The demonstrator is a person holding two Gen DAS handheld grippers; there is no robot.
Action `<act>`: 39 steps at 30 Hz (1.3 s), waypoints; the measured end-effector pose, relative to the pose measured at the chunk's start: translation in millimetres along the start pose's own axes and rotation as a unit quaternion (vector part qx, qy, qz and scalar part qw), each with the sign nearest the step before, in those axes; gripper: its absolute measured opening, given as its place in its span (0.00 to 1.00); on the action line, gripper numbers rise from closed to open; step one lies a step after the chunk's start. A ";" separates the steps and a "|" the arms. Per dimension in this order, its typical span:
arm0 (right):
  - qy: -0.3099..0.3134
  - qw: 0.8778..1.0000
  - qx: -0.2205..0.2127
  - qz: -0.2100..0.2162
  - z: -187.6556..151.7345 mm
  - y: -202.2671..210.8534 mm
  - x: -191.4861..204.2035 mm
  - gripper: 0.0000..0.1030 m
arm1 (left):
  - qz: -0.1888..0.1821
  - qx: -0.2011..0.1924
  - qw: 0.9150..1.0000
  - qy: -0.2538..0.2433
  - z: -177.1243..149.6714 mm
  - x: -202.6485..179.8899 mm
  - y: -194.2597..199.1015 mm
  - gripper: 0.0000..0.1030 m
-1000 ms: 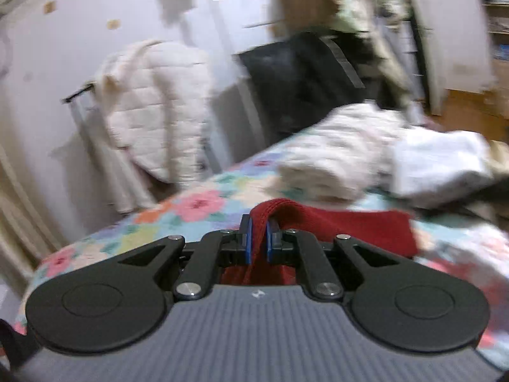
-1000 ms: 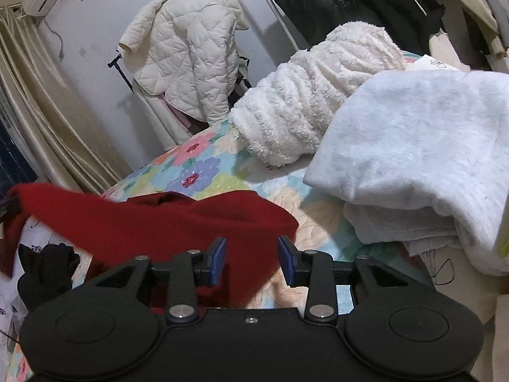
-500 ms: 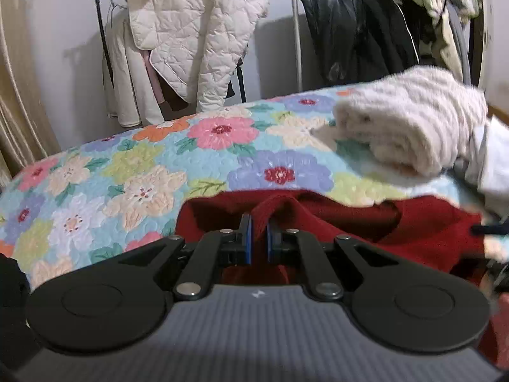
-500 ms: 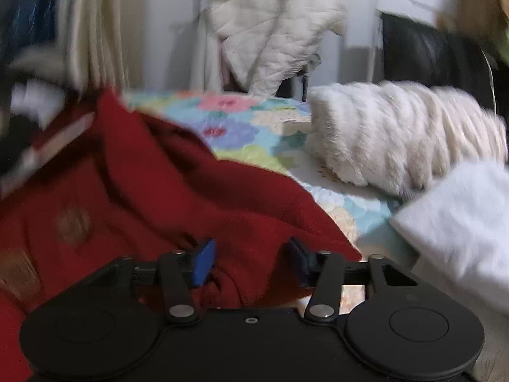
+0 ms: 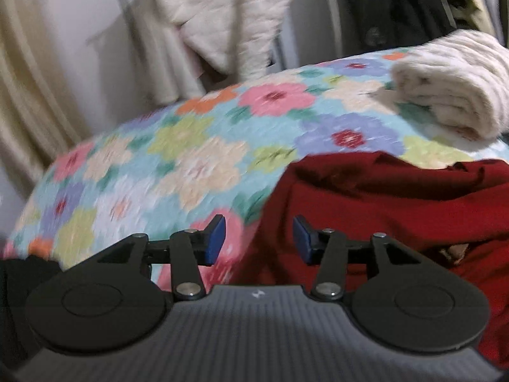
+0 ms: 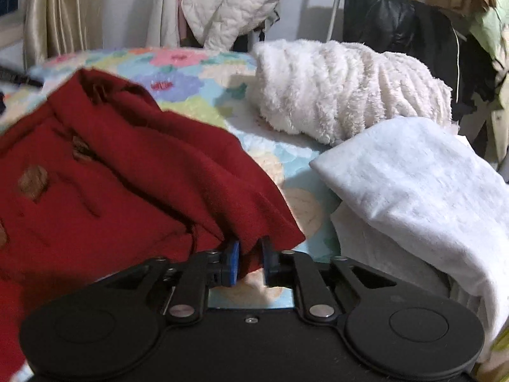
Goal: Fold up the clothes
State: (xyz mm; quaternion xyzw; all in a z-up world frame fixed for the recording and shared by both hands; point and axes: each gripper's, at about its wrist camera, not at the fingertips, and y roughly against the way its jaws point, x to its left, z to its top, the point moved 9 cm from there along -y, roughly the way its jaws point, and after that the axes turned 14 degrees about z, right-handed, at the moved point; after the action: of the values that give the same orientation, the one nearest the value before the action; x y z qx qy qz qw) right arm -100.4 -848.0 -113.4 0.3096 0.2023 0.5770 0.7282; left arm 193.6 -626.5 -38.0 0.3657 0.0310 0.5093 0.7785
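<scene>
Two grippers are in view, one per wrist camera. Right gripper [image 6: 249, 262]: its blue-padded fingers [image 6: 231, 262] are drawn close together with a fold of the red garment [image 6: 127, 191] pinched between them, at the garment's near right edge. From that pinch the red cloth rises in rumpled folds to the left and away from the camera, with brownish patches on its surface. It lies on the bed, over a quilt [image 6: 197, 108] printed with coloured flowers. Just right of the gripper sits a folded white cloth [image 6: 413, 184] stacked on paler fabric. Behind that, farther up the bed, rests a rolled fluffy cream blanket [image 6: 346, 92]. Beyond the bed hang a cream quilted jacket [image 6: 235, 3] and a black coat [image 6: 397, 35]; a beige curtain [image 6: 60, 12] stands at the left.

Left gripper [image 5: 258, 239]: the fingers stand wide apart and hold nothing. The left edge of the red garment [image 5: 381, 203] lies just behind and beneath the right-hand finger; whether it touches the pad cannot be told. The flowered quilt [image 5: 178, 159] fills the ground ahead and to the left. The fluffy blanket [image 5: 451, 95] sits at the far right. This view is blurred, so fine detail is unreadable.
</scene>
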 end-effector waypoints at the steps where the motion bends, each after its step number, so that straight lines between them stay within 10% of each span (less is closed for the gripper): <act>1: -0.002 1.000 -0.005 0.006 0.6 3.3 1.5 0.24 | -0.001 0.008 1.000 0.018 -6.6 9.8 3.4 0.45; 5: 0.010 0.999 -0.041 0.024 8.3 19.1 15.1 0.39 | -0.006 0.038 0.997 0.061 -49.0 53.5 35.6 0.47; 9: -0.028 0.985 -0.111 0.126 29.2 32.4 40.5 0.44 | 0.044 0.035 0.998 -0.013 -91.9 79.8 79.4 0.59; 15: -0.078 0.955 -0.135 0.251 38.3 27.2 87.1 0.46 | -0.021 0.048 0.998 -0.021 -132.8 93.1 149.5 0.62; 17: -0.076 0.956 -0.125 0.255 36.9 23.7 97.6 0.46 | -0.037 0.046 0.997 -0.039 -142.2 82.1 161.1 0.76; 23: -0.069 0.958 -0.116 0.252 34.1 24.2 104.7 0.46 | -0.052 0.084 0.989 -0.110 -169.9 27.6 133.9 0.77; 28: -0.086 0.962 -0.112 0.232 30.4 19.0 87.4 0.46 | -0.011 0.132 0.986 -0.102 -174.5 26.9 109.9 0.15; 39: -0.087 0.962 -0.086 0.244 24.4 5.2 98.2 0.47 | 0.018 0.132 0.991 -0.001 -125.2 78.6 107.6 0.08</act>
State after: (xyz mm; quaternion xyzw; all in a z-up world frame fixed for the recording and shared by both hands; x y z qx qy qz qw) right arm -63.5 -757.7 -86.0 0.3349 0.0057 0.7234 0.6038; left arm 95.8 -472.0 -39.3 0.4663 0.0906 0.5139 0.7143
